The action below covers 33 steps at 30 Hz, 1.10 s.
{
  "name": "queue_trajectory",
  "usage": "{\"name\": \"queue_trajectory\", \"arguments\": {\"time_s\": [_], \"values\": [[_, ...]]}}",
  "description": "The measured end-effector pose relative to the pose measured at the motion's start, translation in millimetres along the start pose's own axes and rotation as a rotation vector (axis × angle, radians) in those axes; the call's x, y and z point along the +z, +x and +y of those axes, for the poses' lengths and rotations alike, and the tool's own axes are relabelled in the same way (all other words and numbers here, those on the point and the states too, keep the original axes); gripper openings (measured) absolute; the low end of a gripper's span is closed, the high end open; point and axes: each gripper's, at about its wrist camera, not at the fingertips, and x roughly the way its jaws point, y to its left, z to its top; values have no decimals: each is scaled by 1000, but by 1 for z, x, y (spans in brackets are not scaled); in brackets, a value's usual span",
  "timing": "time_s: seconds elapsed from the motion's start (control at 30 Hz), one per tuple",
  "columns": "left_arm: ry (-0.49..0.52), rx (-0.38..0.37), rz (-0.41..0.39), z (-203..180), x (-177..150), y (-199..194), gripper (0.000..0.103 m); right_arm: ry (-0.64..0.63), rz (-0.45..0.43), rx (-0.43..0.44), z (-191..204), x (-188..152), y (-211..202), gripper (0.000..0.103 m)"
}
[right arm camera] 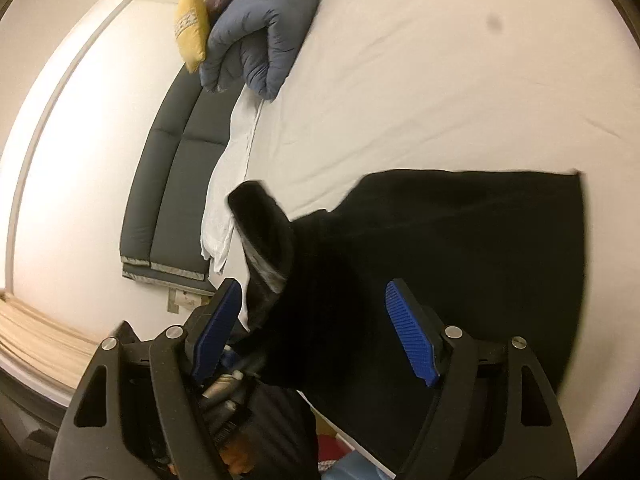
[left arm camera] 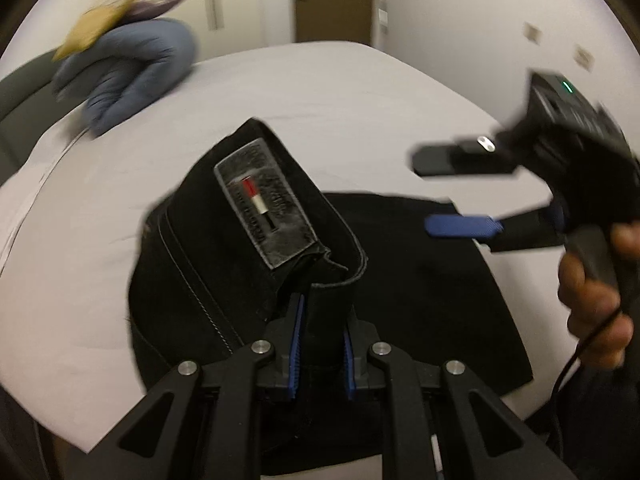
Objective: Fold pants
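Black pants (left arm camera: 420,280) lie folded on a white bed (left arm camera: 360,92). My left gripper (left arm camera: 323,300) is shut on a raised fold of the waistband, and the grey brand label (left arm camera: 264,204) stands just above its fingers. My right gripper (left arm camera: 424,194) hovers at the right over the pants, held by a hand (left arm camera: 592,300). In the right wrist view the right gripper (right arm camera: 316,286) is open, its blue pads (right arm camera: 412,340) wide apart. The lifted waistband (right arm camera: 264,232) rises near its left pad without being pinched, and the rest of the pants (right arm camera: 460,240) spreads flat to the right.
A rolled blue duvet (right arm camera: 260,36) and a yellow cushion (right arm camera: 192,28) sit at the far corner of the bed. A dark grey padded panel (right arm camera: 172,184) runs along the bed's left side. White sheet (right arm camera: 440,60) stretches beyond the pants. A door (left arm camera: 334,0) is behind.
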Motion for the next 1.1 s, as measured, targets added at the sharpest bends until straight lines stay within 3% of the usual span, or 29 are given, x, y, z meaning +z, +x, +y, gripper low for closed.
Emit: {"name": "queue_trajectory", "arguments": {"time_s": [0.2, 0.3, 0.33, 0.43, 0.47, 0.53, 0.7, 0.77, 0.83, 1.0, 1.03, 1.1], "values": [[193, -63, 36, -75, -13, 13, 17, 30, 21, 29, -31, -4, -25, 74], [260, -67, 46, -99, -22, 17, 17, -8, 8, -9, -33, -5, -30, 74], [262, -67, 48, -100, -23, 17, 17, -23, 5, -25, -35, -4, -32, 73], [249, -74, 52, -101, -24, 18, 17, -46, 28, -93, -45, -1, -35, 48], [253, -73, 51, -102, -24, 18, 17, -38, 46, -113, -50, -1, -33, 45], [258, -73, 47, -105, -22, 18, 17, -6, 74, -144, -61, -2, -31, 45], [220, -93, 17, -97, -17, 13, 17, 89, 59, -72, -78, -4, -41, 48], [211, -98, -4, -93, -18, 9, 16, 94, 52, -120, -82, -4, -43, 56], [199, -98, -26, -89, -19, 3, 16, 125, 87, -152, -89, -5, -38, 56], [194, -103, -38, -88, -24, -8, 16, 119, 117, -95, -81, -9, -26, 56], [199, -104, -37, -90, -24, -8, 16, 92, 114, -102, -76, -10, -21, 56], [205, -106, -39, -91, -21, -9, 16, 32, 115, -146, -68, -11, -13, 45]]}}
